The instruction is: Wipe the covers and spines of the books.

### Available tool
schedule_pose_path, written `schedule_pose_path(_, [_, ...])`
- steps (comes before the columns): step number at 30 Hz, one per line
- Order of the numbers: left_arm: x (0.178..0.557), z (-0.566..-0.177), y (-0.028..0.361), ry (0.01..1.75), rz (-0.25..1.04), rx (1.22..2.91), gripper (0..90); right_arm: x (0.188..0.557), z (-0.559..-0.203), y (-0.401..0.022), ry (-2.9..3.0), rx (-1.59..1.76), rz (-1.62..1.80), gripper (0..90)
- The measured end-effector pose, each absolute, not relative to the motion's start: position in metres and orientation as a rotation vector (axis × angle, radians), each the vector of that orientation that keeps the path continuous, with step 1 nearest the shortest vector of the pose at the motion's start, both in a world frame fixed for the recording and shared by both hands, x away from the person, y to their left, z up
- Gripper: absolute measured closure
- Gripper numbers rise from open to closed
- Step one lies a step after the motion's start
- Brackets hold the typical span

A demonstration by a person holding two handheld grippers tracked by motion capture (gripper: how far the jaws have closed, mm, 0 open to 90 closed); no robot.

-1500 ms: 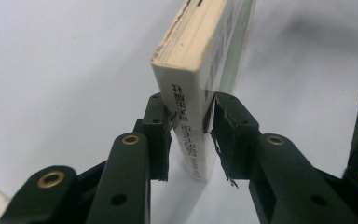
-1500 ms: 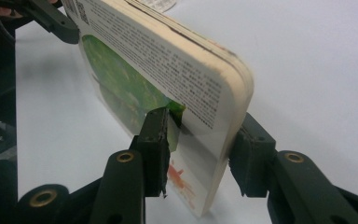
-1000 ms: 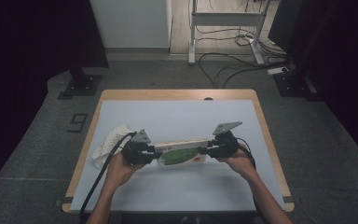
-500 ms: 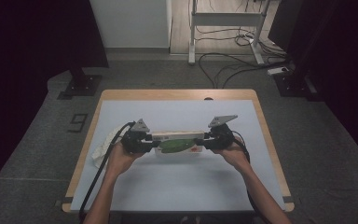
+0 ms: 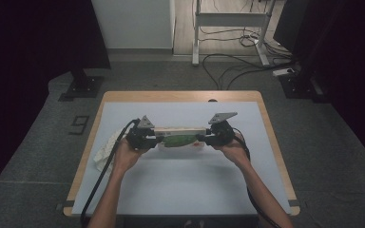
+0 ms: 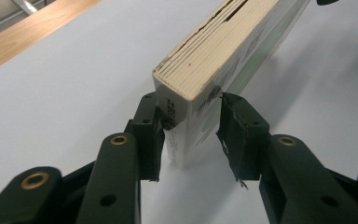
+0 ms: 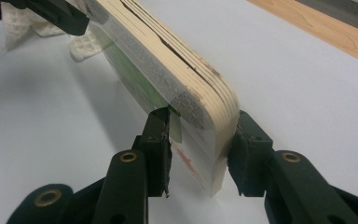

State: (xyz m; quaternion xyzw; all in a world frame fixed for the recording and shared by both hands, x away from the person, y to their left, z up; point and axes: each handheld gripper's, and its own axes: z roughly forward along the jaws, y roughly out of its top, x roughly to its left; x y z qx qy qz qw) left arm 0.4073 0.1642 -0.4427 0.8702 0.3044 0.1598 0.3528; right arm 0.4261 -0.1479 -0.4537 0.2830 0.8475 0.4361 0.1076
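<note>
Meanwhile, at the left edge of the worktop [image 5: 180, 190], a crumpled white waffle cloth [image 5: 105, 151] lies untouched, just beside my left forearm. Next along, my left hand-held gripper [image 5: 158, 139] has its jaws on either side of the near end of the book [image 5: 179, 137] — in the left gripper view [image 6: 190, 122] its jaws have just been opening, the left pad [image 6: 154, 126] touching the cover at the barcode, the right pad [image 6: 235, 133] standing a sliver clear of the other cover, so I judge this end as released rather than clamped. The book itself, cream page block up and green-and-white cover facing me, stands on its long edge across the middle of the worktop, spanning from one gripper to the other. At its right end, my right hand-held gripper [image 5: 203, 138] is clamped on the book; in the right gripper view [image 7: 200, 144] both pads press the covers at the rounded corner of the book [image 7: 177, 79].

How far along — as I read it, the book has been brought to stand upright on the worktop, and the letting-go is half done: the left side is loosening, the right side is holding. What remains is to free the right end without tipping the book, then draw both hands back. A book balanced on its edge could topple once the last grip goes.
</note>
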Motion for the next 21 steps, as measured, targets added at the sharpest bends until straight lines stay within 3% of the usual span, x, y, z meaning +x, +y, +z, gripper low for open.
schedule_pose_path(15, [0.395,-0.445,0.162,0.781,0.401,2.295,57.4,0.416,-0.463,-0.15,2.522,0.841,1.302,58.5])
schedule_pose_path(21, [0.388,-0.45,0.166,0.786,0.326,2.266,52.4,0.407,-0.463,-0.151,2.535,0.86,1.32,48.9])
